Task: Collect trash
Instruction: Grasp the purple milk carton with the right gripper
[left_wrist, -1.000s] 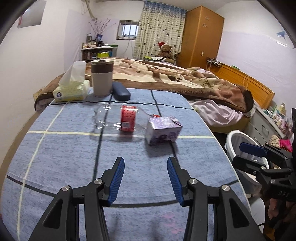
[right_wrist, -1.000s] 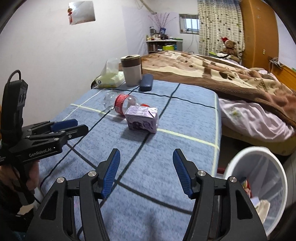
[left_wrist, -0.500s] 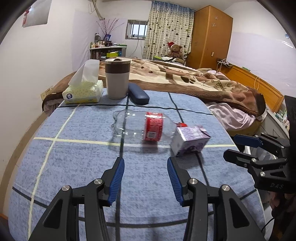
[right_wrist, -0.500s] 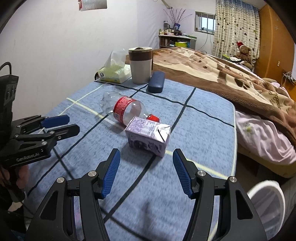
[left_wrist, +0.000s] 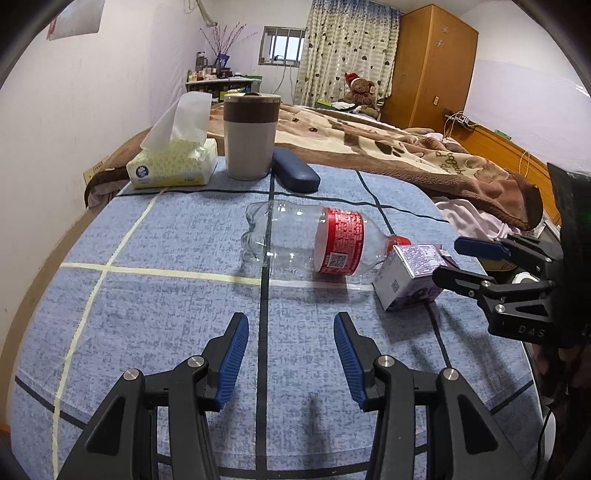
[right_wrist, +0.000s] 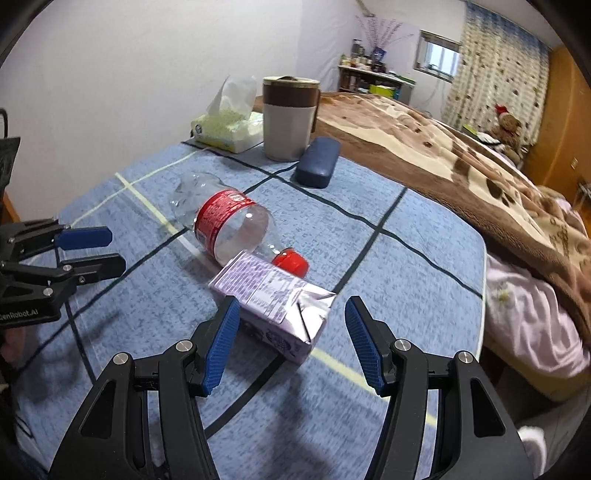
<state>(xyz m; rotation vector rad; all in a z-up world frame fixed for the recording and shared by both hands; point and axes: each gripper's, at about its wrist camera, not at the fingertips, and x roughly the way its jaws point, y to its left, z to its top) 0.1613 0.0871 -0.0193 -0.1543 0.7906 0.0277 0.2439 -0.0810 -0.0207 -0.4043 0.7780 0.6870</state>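
Both grippers closer to the trash than a second ago: bottle and carton loom larger in each wrist view, bin gone from the right view.

Right gripper (right_wrist: 287, 341): jaws apart, nothing clamped, blue pads either side of the near end of the purple carton (right_wrist: 275, 299), no contact visible. Carton lying on its side on the blue checked tablecloth (right_wrist: 388, 236), far end touching the neck of the clear plastic bottle (right_wrist: 225, 221). Bottle on its side, red label, red cap (right_wrist: 290, 260) right at the carton.

Left gripper (left_wrist: 291, 356): jaws apart, empty, above bare cloth, bottle (left_wrist: 314, 240) just ahead, carton (left_wrist: 410, 277) off to its right.

Further back along the table edge: tissue pack (left_wrist: 171, 166), brown-banded cup (left_wrist: 250, 134), dark blue glasses case (left_wrist: 295, 173). Beyond that, bed with brown blanket (left_wrist: 406, 147).
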